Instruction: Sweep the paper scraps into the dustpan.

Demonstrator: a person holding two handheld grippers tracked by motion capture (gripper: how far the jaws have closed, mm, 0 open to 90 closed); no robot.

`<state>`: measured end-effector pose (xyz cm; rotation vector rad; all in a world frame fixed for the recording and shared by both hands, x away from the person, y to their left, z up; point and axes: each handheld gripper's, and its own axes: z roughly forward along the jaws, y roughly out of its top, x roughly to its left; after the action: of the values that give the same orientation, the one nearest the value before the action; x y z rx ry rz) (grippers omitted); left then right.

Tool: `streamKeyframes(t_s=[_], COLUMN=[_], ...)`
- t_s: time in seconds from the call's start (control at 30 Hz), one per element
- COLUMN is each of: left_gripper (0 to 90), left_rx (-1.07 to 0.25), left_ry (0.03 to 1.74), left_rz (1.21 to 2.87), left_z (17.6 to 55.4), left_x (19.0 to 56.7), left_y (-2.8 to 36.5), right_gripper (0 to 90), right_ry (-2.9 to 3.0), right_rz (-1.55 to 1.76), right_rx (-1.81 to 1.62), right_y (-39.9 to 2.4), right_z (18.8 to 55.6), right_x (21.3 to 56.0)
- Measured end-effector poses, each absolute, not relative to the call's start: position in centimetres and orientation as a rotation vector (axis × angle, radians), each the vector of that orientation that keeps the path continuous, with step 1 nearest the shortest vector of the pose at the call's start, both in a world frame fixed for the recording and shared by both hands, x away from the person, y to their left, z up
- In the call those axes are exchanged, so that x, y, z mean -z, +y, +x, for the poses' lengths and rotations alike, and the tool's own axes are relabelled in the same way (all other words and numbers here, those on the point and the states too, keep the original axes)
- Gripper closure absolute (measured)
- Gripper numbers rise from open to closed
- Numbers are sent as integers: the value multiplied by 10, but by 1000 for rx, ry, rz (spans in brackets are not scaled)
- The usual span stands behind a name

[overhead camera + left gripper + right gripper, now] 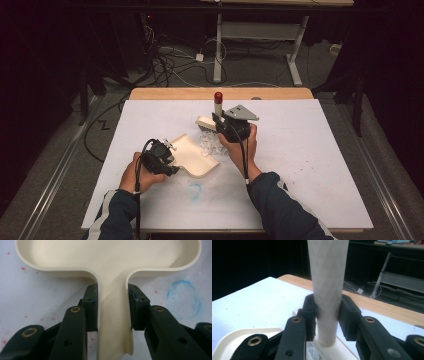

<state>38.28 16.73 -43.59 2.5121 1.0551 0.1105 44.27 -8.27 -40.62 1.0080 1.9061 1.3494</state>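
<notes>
A cream dustpan (196,156) lies on the white table sheet, its tray (107,255) facing away from my left gripper (160,158). That gripper (112,308) is shut on the dustpan's narrow handle (112,322), one pad on each side. My right gripper (233,128) is shut on the white handle (328,285) of a small brush, which stands upright with a red cap (218,96) on top. The brush's cream head (205,122) rests on the table behind the pan. A small heap of clear crumpled bits (210,145) lies between the brush head and the pan's mouth.
A blue scribble (195,190) marks the sheet in front of the pan, also visible as a blue ring (185,300). The wooden table edge (220,93) runs along the back. Cables and a second table's legs (218,50) stand on the floor beyond.
</notes>
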Motion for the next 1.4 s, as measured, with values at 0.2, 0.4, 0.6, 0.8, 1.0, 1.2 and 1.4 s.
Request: streamKeyframes(t_s=[0.2,0.4,0.6,0.8,1.0,1.2,1.4], left_gripper=[633,633,633,633,633,633,634], left_rx=[-122,-130,-134,-126,-121,-115,-102], left_ry=[1050,1049,1053,1055,1055,1055,1048], left_rz=[2517,2523,2536,2537,2526,2530,2542], left_z=[383,383,382,382,382,383,381], left_x=[437,438,439,441,442,443,443], left_y=[165,164,162,162,164,164,167], right_gripper=[706,706,713,715,715,715,715], right_ry=[1940,1974,2014,2030,1997,1946,1903], right_rz=[987,958,899,886,888,871,873], right_rx=[-1395,-1426,-1473,-1523,-1551,-1545,-1469], right_y=[-77,-69,-64,-63,-66,-76,-92], right_z=[434,423,414,415,418,420,421], right_x=[405,406,402,397,387,373,368])
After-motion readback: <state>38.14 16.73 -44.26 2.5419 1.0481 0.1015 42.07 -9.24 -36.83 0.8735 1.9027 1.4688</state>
